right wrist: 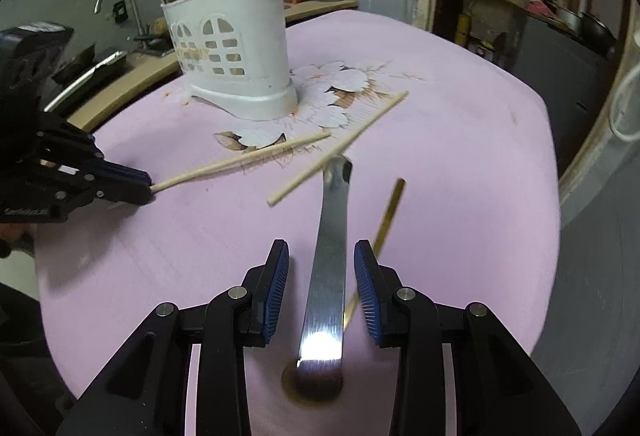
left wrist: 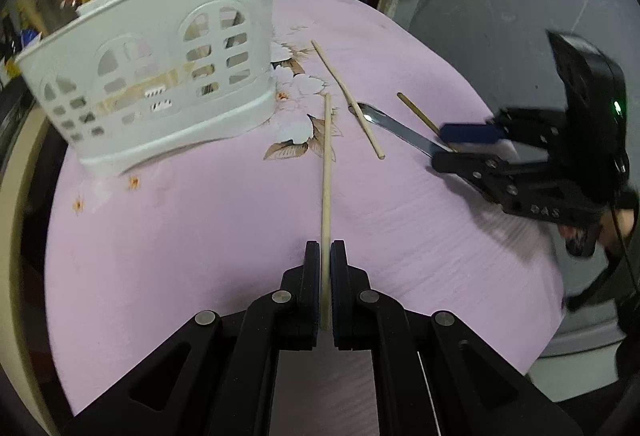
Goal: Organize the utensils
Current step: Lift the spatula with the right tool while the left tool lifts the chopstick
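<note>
Covering the table, pink floral cloth point(right wrist: 460, 156), left gripper point(left wrist: 326, 248) fingers clamping chopstick point(left wrist: 327, 164), right gripper point(right wrist: 322, 256) fingers apart

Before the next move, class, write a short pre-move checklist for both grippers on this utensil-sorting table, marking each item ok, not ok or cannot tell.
1. Left gripper shut on chopstick: ok.
2. Right gripper gripping spoon: not ok; pads stand apart from the handle.
3. White holder upright: ok.
4. Holder has free room: cannot tell.
5. Loose chopstick off the spoon: not ok; it crosses the spoon's far end.
</note>
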